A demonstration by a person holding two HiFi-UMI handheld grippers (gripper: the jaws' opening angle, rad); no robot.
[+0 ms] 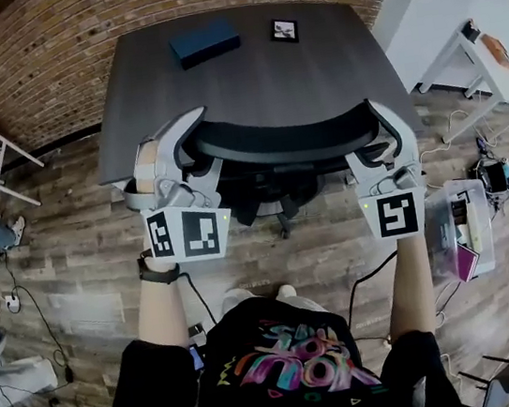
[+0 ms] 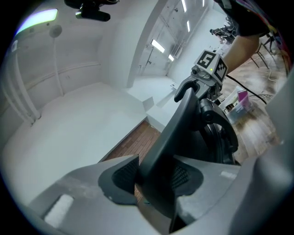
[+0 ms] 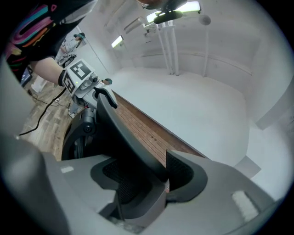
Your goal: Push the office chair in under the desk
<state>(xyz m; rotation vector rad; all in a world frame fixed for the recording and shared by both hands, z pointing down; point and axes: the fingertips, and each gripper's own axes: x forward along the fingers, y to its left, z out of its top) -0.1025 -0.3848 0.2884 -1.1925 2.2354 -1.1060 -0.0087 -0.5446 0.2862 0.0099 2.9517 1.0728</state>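
The person is pushing the office chair (image 1: 288,141), standing at the desk's (image 1: 244,67) near edge, with the left gripper (image 1: 184,147) and right gripper (image 1: 385,136) both clamping its backrest top, and is probably needing an even forward shove next.

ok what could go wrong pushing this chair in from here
Both jaws pinch only the thin top rim of the black office chair backrest, left gripper and right gripper at its ends, so either could slip. An uneven push may swing the chair into the dark grey desk.
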